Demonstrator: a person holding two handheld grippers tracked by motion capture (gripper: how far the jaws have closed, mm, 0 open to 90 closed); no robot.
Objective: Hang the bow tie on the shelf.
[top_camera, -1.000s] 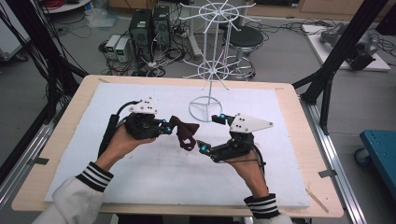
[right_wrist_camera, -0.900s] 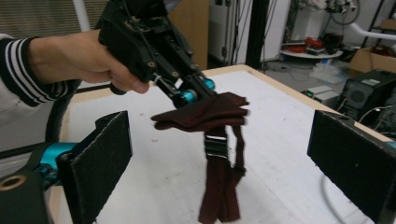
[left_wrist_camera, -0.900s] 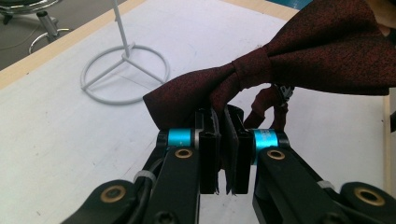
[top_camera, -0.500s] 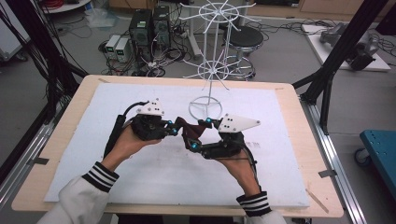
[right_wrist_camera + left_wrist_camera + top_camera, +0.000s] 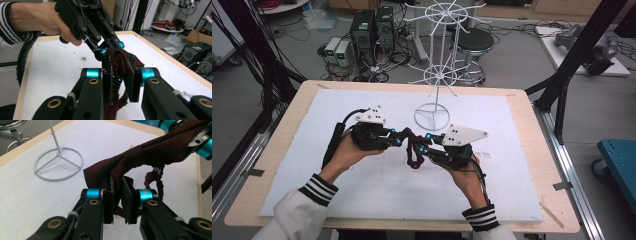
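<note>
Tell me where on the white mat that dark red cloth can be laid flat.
Bare white mat lies between the two forearms toward the near edge, and along the left edge. More lies right of the right tool. It is crowded mid-table, where the left tool, the cloth and the wire rack's ring base sit close.

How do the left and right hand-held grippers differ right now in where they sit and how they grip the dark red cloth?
The left hand-held gripper sits nearer the table's left side; the right hand-held gripper sits right of it, slightly nearer the person. The left pinches a thin end of the dark red cloth; the right clamps a thicker folded bunch. Both are shut on the cloth, holding it between them just in front of the white wire stand.
</note>
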